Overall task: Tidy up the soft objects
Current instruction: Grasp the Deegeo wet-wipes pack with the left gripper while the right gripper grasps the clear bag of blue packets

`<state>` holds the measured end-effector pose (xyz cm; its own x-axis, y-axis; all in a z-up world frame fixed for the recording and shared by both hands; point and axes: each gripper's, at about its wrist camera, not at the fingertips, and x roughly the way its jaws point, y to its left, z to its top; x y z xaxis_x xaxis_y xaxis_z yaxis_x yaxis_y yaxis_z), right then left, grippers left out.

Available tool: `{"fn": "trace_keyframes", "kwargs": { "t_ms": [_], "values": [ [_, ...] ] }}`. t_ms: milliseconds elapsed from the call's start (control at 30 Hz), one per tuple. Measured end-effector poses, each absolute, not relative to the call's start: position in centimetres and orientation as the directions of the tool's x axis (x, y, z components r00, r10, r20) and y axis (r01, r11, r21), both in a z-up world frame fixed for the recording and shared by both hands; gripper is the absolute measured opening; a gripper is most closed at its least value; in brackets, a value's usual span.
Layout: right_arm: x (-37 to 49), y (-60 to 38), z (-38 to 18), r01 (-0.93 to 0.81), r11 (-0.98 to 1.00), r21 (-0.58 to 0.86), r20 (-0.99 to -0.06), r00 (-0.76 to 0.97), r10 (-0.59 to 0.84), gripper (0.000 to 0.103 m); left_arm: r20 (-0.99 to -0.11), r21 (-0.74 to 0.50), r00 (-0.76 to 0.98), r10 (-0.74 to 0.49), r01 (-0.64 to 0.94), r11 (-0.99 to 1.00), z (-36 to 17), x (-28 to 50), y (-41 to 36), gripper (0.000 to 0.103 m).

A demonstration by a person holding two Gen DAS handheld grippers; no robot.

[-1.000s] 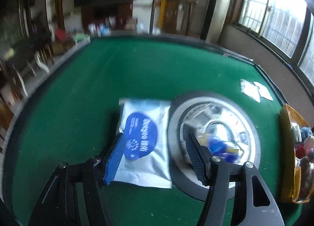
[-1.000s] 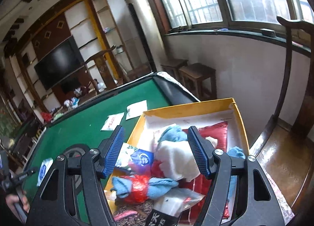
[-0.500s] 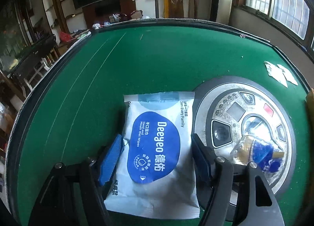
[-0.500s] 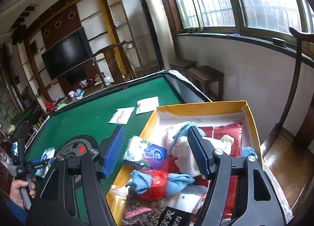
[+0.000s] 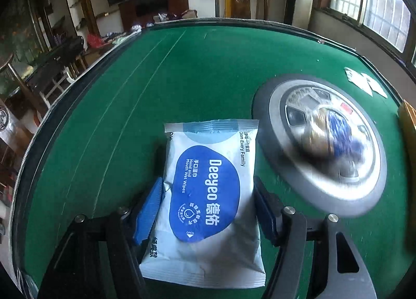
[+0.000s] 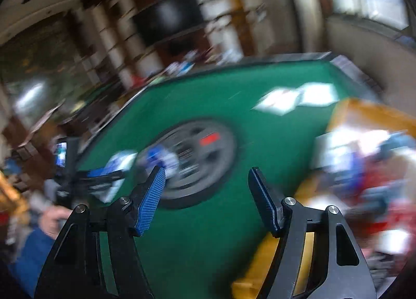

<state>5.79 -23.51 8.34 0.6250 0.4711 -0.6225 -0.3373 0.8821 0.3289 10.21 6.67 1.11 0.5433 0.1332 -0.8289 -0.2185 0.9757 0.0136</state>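
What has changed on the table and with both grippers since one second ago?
The left gripper came down around the wet wipes pack, jaws closing, not yet clamped. The right gripper swung from the yellow box toward the round console, empty. Pack and console stayed in place.

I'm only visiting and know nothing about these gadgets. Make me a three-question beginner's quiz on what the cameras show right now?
1. True or false: the wet wipes pack lies flat on the green table, between the fingers of the left gripper.
2. What fills the right gripper? A) a red pouch B) nothing C) a towel
3. Fill in: right of the pack sits a round grey ____ set into the table.

Key
1. True; the jaws are closing around it, pads not yet pressing.
2. B; its jaws stand open over bare felt.
3. Panel (a dial with buttons).
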Motion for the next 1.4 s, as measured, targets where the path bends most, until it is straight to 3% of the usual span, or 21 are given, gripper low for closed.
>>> {"fn": "trace_keyframes", "kwargs": {
  "t_ms": [133, 567, 633, 767, 833, 933, 1133, 1400],
  "values": [
    [9.1, -18.0, 6.7, -0.372, 0.837, 0.402, -0.674, 0.498, 0.545, 0.067, -0.824, -0.041, 0.559, 0.093, -0.222, 0.974, 1.1, 10.4, 7.4, 0.067],
    [18.6, -9.4, 0.6, -0.33, 0.809, 0.486, -0.743, 0.331, 0.581, 0.067, -0.822, -0.022, 0.56, 0.104, -0.213, 0.977, 0.8, 11.5, 7.2, 0.068],
    [17.9, -8.3, 1.0, -0.383, 0.8, 0.462, -0.753, 0.309, 0.582, 0.067, -0.823, -0.029, 0.559, 0.099, -0.216, 0.976, 0.8, 11.5, 7.4, 0.069],
    [16.1, -4.8, 0.8, -0.498, 0.836, 0.232, -0.848, 0.318, 0.424, 0.067, -0.821, -0.027, 0.562, 0.1, -0.213, 0.977, 0.7, 11.3, 7.4, 0.069],
    [15.6, -3.6, 0.4, -0.515, 0.848, 0.128, -0.873, 0.347, 0.342, 0.056, -0.818, -0.022, 0.566, 0.103, -0.21, 0.977, 0.7, 11.3, 7.3, 0.069],
    [14.5, -2.7, -0.1, -0.517, 0.856, 0.005, -0.869, 0.421, 0.259, 0.054, -0.813, -0.015, 0.572, 0.107, -0.204, 0.979, 0.7, 11.2, 7.2, 0.068],
    [10.5, -5.0, 1.7, -0.46, 0.887, -0.038, -0.805, 0.54, 0.246, 0.054, -0.804, -0.025, 0.587, 0.094, -0.191, 0.981, 1.0, 11.1, 6.8, 0.065],
    [6.2, -10.0, 3.0, -0.402, 0.913, 0.064, -0.717, 0.618, 0.322, 0.054, -0.769, -0.023, 0.635, 0.081, -0.154, 0.988, 1.9, 10.3, 5.8, 0.065]
  ]
}}
